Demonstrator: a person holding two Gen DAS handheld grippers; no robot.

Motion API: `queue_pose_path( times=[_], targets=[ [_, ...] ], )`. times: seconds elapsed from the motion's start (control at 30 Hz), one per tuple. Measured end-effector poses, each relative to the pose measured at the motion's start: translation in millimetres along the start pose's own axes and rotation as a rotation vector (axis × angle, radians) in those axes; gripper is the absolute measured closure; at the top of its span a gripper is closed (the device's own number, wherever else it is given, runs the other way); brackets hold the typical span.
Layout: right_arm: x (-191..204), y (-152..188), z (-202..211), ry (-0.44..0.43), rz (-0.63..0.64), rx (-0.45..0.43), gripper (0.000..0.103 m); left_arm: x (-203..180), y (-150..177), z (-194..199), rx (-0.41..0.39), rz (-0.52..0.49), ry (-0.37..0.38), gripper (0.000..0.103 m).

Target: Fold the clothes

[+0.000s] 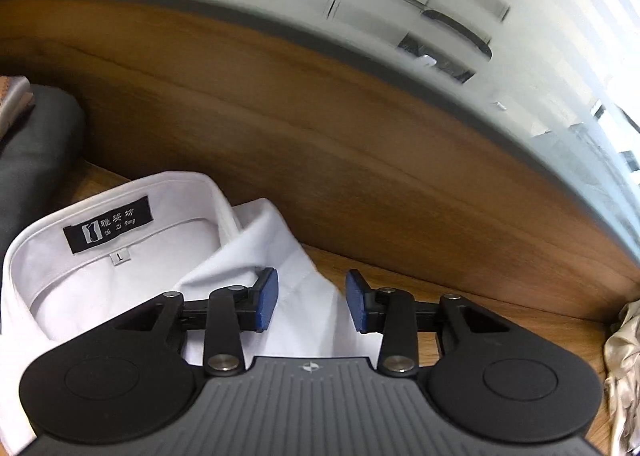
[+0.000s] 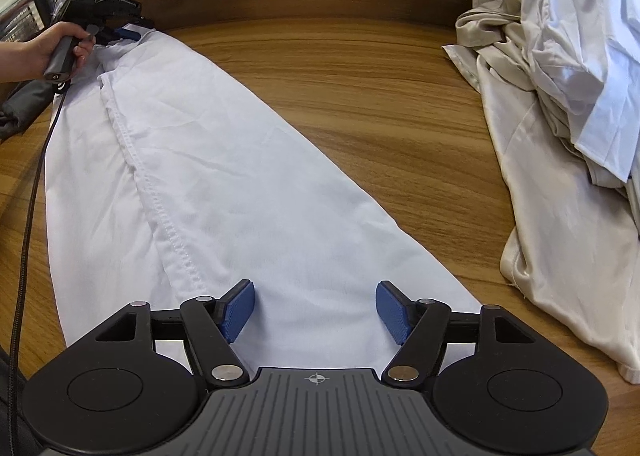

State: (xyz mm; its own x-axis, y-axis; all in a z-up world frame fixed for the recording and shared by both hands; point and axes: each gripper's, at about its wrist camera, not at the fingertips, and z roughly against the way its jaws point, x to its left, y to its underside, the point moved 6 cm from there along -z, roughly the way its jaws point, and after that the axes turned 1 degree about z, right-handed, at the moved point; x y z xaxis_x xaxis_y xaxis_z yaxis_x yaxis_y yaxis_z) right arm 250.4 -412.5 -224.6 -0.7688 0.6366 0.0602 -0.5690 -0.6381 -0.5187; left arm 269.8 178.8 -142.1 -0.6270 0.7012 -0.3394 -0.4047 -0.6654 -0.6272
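Ribbed blue tongs [image 2: 316, 310] over smooth white shirt [image 2: 224, 184]

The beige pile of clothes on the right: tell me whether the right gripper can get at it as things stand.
Probably yes. The right gripper is open over the white shirt, and only bare wooden table separates it from the beige pile on its right; nothing blocks the way.

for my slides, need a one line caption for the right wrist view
Right gripper open over the white shirt on a wooden table, unfolded clothes heaped alongside.
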Motion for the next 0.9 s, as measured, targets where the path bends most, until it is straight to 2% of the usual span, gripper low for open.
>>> queue_pose_path(
  times=[0.1, 0.23, 0.27, 0.33, 0.4, 0.5, 0.63, 0.8, 0.9],
  targets=[
    [0, -1, 0, -0.003, 0.01, 0.011, 0.032, -9, -13, 14, -0.092, 0.008, 0.041, 0.06],
    [1, -2, 0, 0.002, 0.005, 0.012, 0.031, 6, -20, -2, -0.063, 0.078, -0.024, 0.061],
    [2, -2, 0, 0.005, 0.0, 0.013, 0.031, 12, -21, -7, -0.055, 0.096, -0.045, 0.064],
    [3, -3, -1, 0.014, -0.008, 0.015, 0.029, 21, -17, -16, -0.04, 0.12, -0.047, 0.077],
    [4, -4, -1, 0.022, -0.013, 0.016, 0.028, 15, -18, -9, -0.043, 0.099, -0.033, 0.077],
    [4, -4, -1, 0.025, -0.013, 0.017, 0.028, 7, -18, 0, -0.048, 0.066, -0.011, 0.069],
    [3, -4, 1, 0.034, -0.001, 0.027, 0.028, -8, -14, 13, -0.048, 0.005, 0.028, 0.066],
    [1, -2, 4, 0.037, -0.014, 0.017, 0.028, -40, 24, 21, 0.057, -0.173, 0.099, 0.066],
    [0, -1, 4, 0.036, -0.017, 0.007, 0.028, -53, 53, 13, 0.157, -0.278, 0.111, 0.066]
  ],
)
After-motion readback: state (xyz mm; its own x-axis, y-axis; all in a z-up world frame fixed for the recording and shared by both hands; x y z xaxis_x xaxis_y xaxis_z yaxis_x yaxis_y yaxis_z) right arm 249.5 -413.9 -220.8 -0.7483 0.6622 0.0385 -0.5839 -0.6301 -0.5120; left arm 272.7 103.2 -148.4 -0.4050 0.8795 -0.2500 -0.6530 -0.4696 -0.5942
